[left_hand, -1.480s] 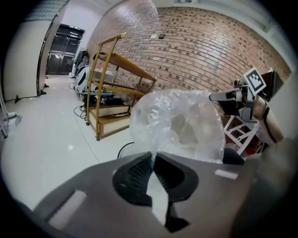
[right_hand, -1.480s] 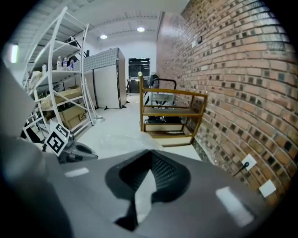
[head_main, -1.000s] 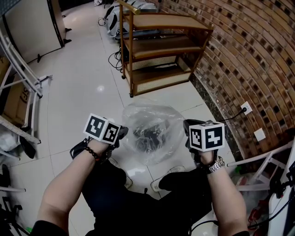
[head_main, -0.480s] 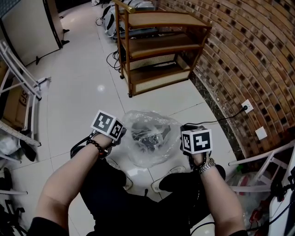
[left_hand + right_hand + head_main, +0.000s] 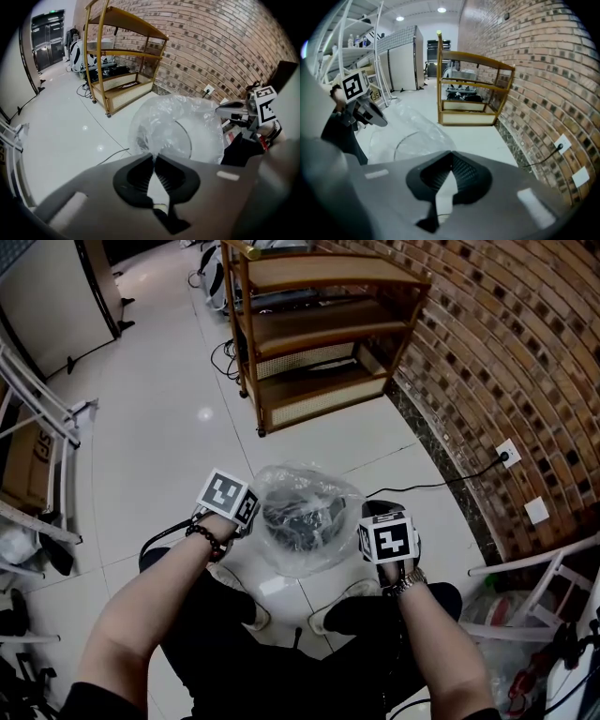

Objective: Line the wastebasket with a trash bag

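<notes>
The trash bag (image 5: 281, 482), clear and thin, is spread open over the wastebasket (image 5: 300, 521). The wastebasket stands on the white floor (image 5: 159, 437) just ahead of the person's shoes (image 5: 330, 607) and shows dark through the film. The bag is stretched between the two tools, one at each side of its mouth.

The left tool (image 5: 253, 517) is at the bag's left edge. In the left gripper view its jaws (image 5: 153, 157) are clenched together, with a bunched fold of the plastic (image 5: 178, 126) pinched at their tips. Beyond them the round rim of the wastebasket (image 5: 187, 138) shows through the film.

The right tool (image 5: 366, 519) is at the bag's right edge. In the right gripper view its jaws (image 5: 451, 155) are also clenched, and the film (image 5: 412, 129) runs up to their tips, so it grasps the bag too. Both tools point steeply downward.

A wooden shelf unit (image 5: 319, 334) stands well apart on the floor, against the brick wall (image 5: 525, 352).
</notes>
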A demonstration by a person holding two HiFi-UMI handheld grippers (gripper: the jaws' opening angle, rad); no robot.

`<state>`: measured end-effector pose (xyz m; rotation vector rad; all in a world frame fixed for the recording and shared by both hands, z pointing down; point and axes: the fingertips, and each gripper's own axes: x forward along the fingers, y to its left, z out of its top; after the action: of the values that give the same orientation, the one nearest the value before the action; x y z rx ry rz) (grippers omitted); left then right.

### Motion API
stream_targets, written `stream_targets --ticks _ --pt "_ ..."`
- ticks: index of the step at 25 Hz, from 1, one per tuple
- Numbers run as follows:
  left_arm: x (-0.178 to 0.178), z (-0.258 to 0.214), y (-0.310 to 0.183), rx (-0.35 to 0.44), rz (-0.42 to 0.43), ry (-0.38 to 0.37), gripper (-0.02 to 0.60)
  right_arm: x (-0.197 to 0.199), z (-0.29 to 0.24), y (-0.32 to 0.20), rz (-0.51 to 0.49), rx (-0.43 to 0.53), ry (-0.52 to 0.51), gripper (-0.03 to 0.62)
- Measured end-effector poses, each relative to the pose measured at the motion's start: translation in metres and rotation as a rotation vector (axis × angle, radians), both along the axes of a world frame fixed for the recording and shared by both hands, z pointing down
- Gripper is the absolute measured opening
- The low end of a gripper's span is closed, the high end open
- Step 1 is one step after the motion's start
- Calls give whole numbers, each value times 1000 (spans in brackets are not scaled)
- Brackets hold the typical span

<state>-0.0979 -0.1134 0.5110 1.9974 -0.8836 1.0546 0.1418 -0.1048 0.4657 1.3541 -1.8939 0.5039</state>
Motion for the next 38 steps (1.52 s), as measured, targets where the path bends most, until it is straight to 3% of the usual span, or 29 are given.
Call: stream_targets --ticks 9,13,20,23,29,33,38 --pt "8 36 -26 -31 0 -25 17 8 46 -28 20 -7 37 2" --pt "11 48 -38 -53 2 -40 40 15 62 -39 51 -57 50 2" --pt "12 68 -59 -67 -9 -45 175 14 78 -59 38 -75 67 10" --pt "11 76 -62 -82 -3 -48 219 15 96 -58 27 -117 54 95" --pt "13 88 -57 -120 31 -41 291 20 118 -46 56 -196 9 145" --pt "8 88 -59 -116 22 -32 307 12 112 -53 25 -150 -39 164" --pt "12 75 -57 -48 71 -32 307 -14 96 -69 -112 -43 -17 164"
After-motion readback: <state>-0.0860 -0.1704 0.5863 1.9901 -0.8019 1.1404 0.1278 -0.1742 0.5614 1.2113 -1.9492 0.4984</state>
